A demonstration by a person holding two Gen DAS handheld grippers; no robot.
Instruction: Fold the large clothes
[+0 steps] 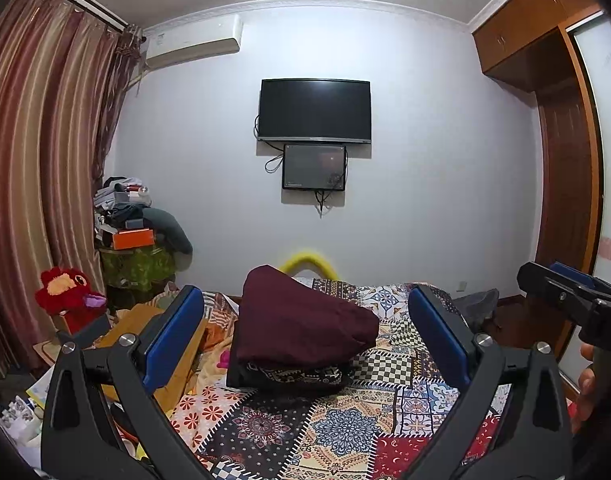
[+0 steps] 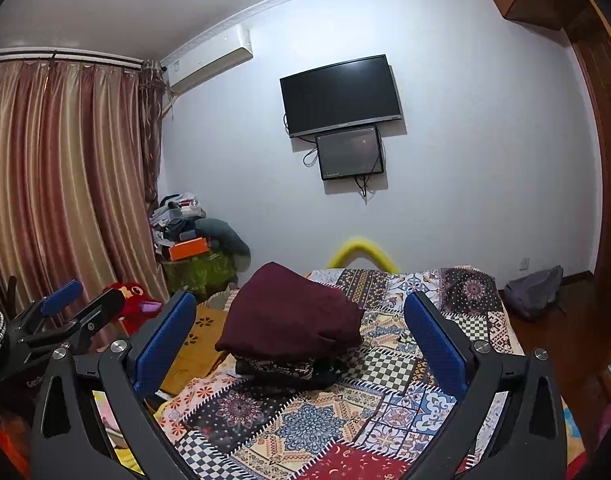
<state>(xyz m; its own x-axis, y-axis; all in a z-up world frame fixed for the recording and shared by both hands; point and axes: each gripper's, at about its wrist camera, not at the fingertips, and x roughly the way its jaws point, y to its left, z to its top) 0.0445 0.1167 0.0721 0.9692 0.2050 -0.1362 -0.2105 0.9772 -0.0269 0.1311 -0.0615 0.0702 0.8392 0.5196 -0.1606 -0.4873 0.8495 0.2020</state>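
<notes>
Bed (image 1: 385, 412): patchwork cover, filled the lower middle of both my views; yellow padded arch (image 2: 361, 254) at its far end.
Curtain (image 2: 53, 184): striped, drawn, left of the bed.
Television (image 1: 314, 111): dark, on the far wall, a smaller dark screen (image 1: 313, 167) just below it.
Maroon garment (image 1: 301, 320): folded, lay on top of a patterned dark folded garment (image 1: 293, 374); the stack sat on the bed, ahead of both grippers, touching neither.
Left gripper (image 1: 305, 336): my jaws stood spread wide, blue pads (image 1: 173, 336) facing each other, nothing between them; held above the bed.
Right gripper (image 2: 301, 336): jaws likewise spread wide, empty, above the bed; its tips also showed at the right edge of my left view.
Plush toy (image 1: 67, 294): red, beside the bed on the curtain side.
</notes>
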